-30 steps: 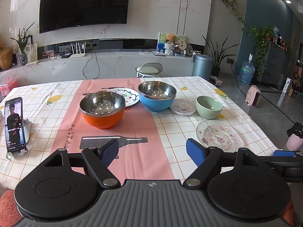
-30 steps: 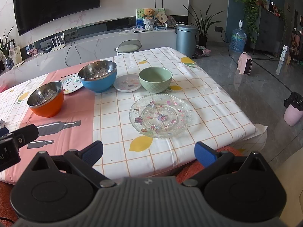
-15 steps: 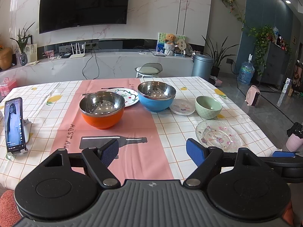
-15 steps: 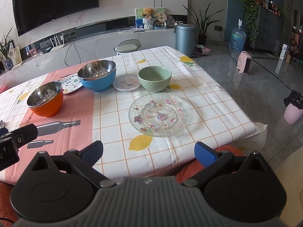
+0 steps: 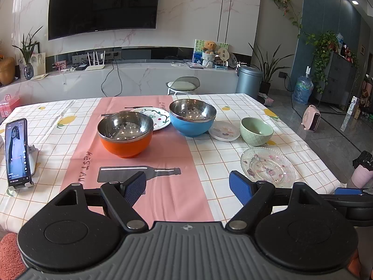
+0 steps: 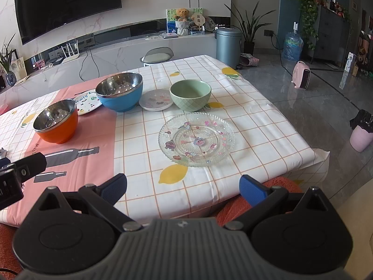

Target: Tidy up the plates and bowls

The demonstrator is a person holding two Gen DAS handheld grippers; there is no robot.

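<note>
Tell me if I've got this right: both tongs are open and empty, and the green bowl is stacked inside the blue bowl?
Not quite. The green bowl stands alone on the tablecloth, apart from the blue bowl, with a small plate between them; the right wrist view shows this. The rest holds: the left tongs and right tongs are open and empty.

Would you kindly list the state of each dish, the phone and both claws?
orange bowl: upright, empty
blue bowl: upright, empty
green bowl: upright, empty
glass plate: flat, bare
phone: propped, screen lit
left claw: open
right claw: open
</note>
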